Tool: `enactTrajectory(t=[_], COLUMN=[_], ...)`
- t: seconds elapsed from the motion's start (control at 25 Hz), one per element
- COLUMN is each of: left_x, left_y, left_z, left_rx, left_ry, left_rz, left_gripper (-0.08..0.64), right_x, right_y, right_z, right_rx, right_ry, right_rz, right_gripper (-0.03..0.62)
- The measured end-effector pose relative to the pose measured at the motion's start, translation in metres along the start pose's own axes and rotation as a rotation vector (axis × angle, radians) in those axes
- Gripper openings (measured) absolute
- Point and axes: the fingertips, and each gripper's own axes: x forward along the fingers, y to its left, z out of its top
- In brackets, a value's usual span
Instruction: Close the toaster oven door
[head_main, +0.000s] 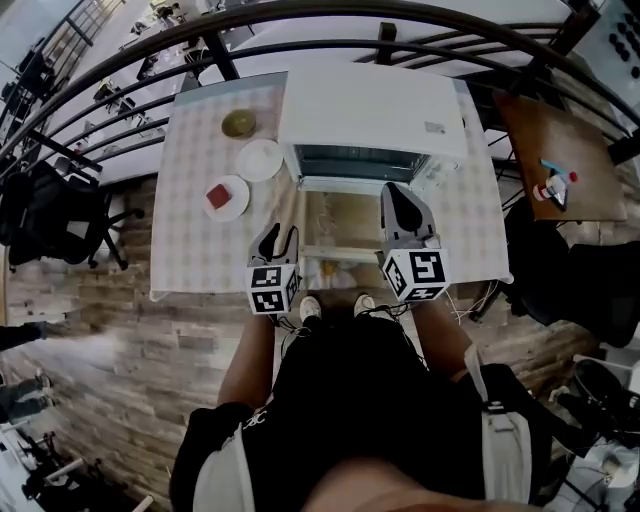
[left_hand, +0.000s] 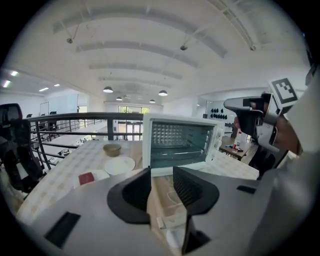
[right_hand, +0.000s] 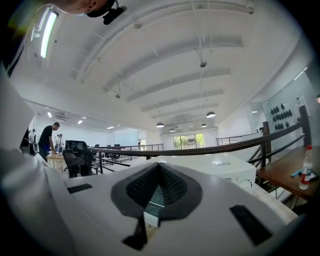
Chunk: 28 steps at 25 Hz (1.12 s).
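Observation:
A white toaster oven (head_main: 370, 110) stands at the back of the checked table (head_main: 195, 250), and its glass door (head_main: 340, 225) is folded down flat toward me. My left gripper (head_main: 275, 243) hovers by the door's front left corner. In the left gripper view the gripper (left_hand: 161, 187) is open, and the door (left_hand: 165, 195) and its handle show beyond the gap, with nothing pressed. My right gripper (head_main: 403, 205) is over the door's right side. In the right gripper view its fingertips (right_hand: 159, 172) meet, so it is shut. The door handle (right_hand: 151, 217) shows below them.
Left of the oven sit an olive bowl (head_main: 238, 124), a white plate (head_main: 261, 159) and a plate with a red item (head_main: 226, 197). A dark railing (head_main: 330, 45) curves behind the table. A wooden side table with a bottle (head_main: 555, 185) stands right, an office chair (head_main: 50, 215) left.

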Motion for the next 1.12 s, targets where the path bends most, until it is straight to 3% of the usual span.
enactTrajectory(t=[0.32, 0.68, 0.88, 1.04, 1.12], left_x=[0.01, 0.021, 0.026, 0.024, 0.022], left_y=[0.002, -0.013, -0.009, -0.01, -0.008], left_z=[-0.069, -0.125, -0.136, -0.134, -0.135], left_rx=[-0.008, -0.068, -0.072, -0.019, -0.007], left_ry=[0.145, 0.238, 0.247, 0.223, 0.215], left_rz=[-0.004, -0.109, -0.105, -0.103, -0.089], left_gripper=[0.138, 0.145, 0.142, 0.138, 0.183], right_x=[0.006, 0.008, 0.007, 0.004, 0.003], right_y=[0.005, -0.01, -0.014, -0.016, -0.015], right_z=[-0.027, -0.044, -0.043, -0.042, -0.042], right_rx=[0.003, 0.021, 0.016, 0.002, 0.004], right_ry=[0.066, 0.104, 0.111, 0.113, 0.115], right_rz=[0.043, 0.014, 0.004, -0.002, -0.005], right_gripper=[0.003, 0.003, 0.003, 0.003, 0.003])
